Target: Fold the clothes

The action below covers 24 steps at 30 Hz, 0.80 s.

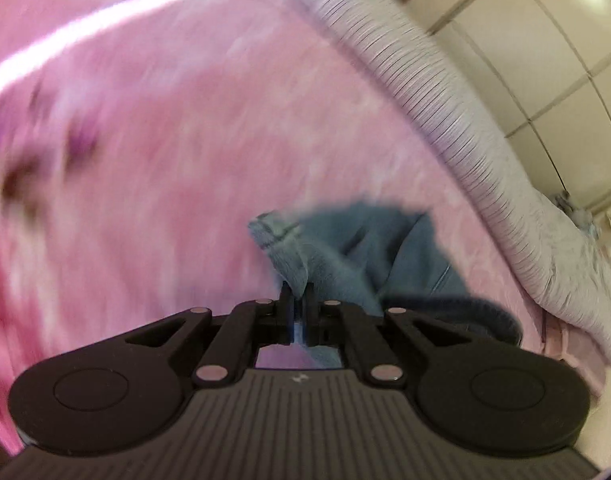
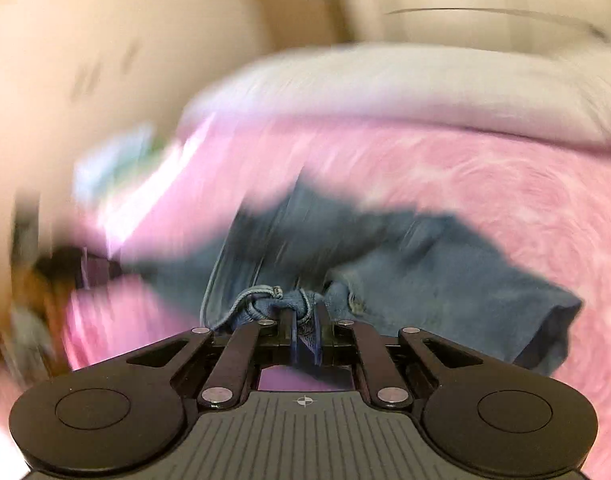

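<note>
Denim jeans (image 1: 345, 248) hang over the pink bedspread (image 1: 165, 140), both grippers' jaws pinching their edge.

Left gripper (image 1: 298, 294) pinched on blue denim garment (image 1: 345, 248) — over blurred pink blanket (image 1: 185, 140).

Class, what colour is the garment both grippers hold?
Blue denim garment, clearest in the right wrist view.

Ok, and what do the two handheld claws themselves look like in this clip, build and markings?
Both look identical. The left claw and right claw are matte black, with two narrow parallel fingers driven by slotted linkage bars pinned with silver rivets. Each has a large round disc at either side and a grey ribbed plate in the middle bearing a small crosshair mark. No cables, sleeves or hands are visible.
</note>
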Motion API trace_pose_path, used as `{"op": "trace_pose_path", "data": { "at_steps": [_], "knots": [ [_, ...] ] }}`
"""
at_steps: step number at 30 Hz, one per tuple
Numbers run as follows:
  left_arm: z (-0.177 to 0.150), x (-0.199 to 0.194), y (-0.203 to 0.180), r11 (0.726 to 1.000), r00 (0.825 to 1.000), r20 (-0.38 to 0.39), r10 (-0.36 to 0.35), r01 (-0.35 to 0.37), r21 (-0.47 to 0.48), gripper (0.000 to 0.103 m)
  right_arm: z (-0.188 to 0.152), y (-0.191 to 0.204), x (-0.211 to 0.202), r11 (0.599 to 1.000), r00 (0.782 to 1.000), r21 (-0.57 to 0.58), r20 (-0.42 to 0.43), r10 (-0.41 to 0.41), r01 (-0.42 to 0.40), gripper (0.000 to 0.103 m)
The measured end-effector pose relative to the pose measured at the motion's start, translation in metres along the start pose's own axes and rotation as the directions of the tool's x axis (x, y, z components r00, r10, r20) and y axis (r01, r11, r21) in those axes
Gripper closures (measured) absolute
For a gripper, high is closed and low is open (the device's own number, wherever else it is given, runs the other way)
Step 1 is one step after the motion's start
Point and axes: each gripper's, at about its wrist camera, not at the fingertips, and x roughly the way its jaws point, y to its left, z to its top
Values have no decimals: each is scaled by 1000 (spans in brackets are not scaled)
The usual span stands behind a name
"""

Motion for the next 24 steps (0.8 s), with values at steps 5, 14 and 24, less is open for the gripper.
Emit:
{"op": "trace_pose_path", "data": {
  "at_steps": [5, 14, 24],
  "knots": [
    [112, -47, -39, 996, 978, 211, 10, -29, 86, 102, 97, -37, -53, 953, 966, 302, 255, -41, -39, 98],
    [303, -186, -98, 997, 806, 592, 11, -51, 51, 103, 204, -85, -163, 695, 811, 644, 564, -152, -318, 98],
    [171, -121, 33, 964, 927, 264, 265, -265, -35, 98, -22, -161, -241, 155, 851, 985, 148, -505, -80, 98]
  ]
}}
